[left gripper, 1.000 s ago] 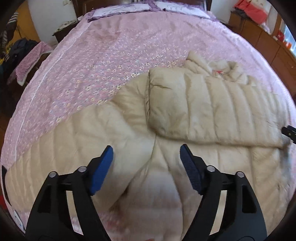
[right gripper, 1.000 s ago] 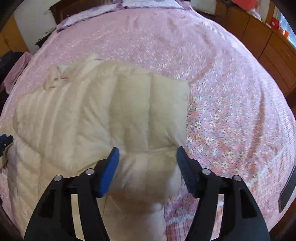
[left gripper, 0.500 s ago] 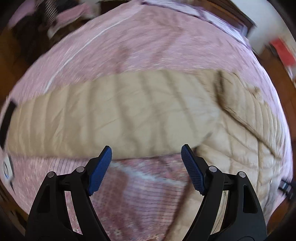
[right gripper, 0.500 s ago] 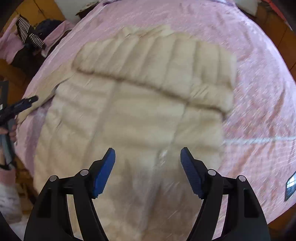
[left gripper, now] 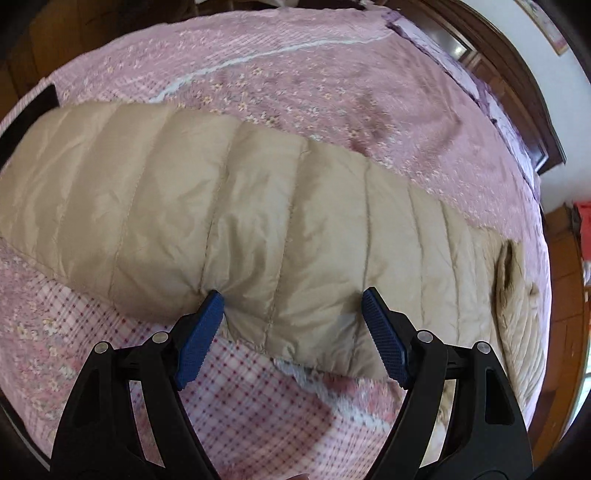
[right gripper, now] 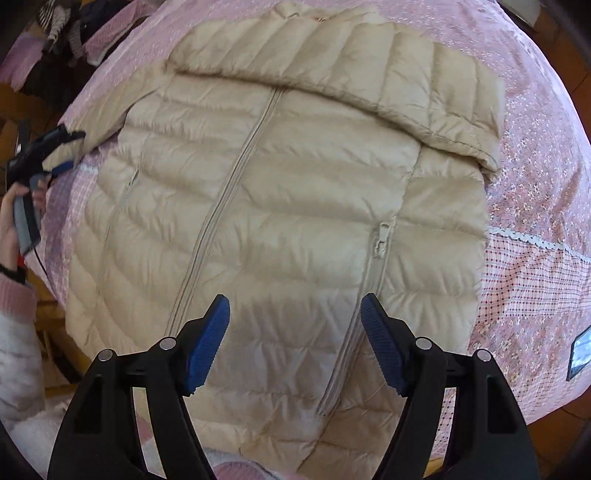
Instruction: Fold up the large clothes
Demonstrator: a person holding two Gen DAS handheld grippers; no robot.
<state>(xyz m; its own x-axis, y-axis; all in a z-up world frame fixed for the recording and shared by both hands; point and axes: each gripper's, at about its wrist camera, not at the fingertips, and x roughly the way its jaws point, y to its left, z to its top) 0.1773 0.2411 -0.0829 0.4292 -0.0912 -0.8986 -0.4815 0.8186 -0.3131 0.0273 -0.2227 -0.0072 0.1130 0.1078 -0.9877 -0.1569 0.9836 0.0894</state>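
A beige quilted down jacket [right gripper: 280, 184] lies front up on a pink floral bed, zipper closed. Its right sleeve [right gripper: 424, 85] is folded across the chest. Its left sleeve [left gripper: 229, 206] stretches out flat to the side. My left gripper [left gripper: 291, 314] is open, its jaws straddling the near edge of that sleeve; one blue pad [left gripper: 201, 332] touches the fabric. It also shows in the right wrist view [right gripper: 61, 155], at the sleeve's end. My right gripper [right gripper: 295, 325] is open and empty above the jacket's lower front.
The pink bedspread [left gripper: 369, 96] surrounds the jacket. A dark wooden headboard [left gripper: 517, 92] is at the far right of the left view. Piled clothes [right gripper: 66, 29] lie beyond the bed. A dark phone [right gripper: 580, 350] lies near the bed's right edge.
My left gripper swung left from the jacket's body to the outstretched sleeve and came down onto its edge. My right gripper moved back to the jacket's lower front.
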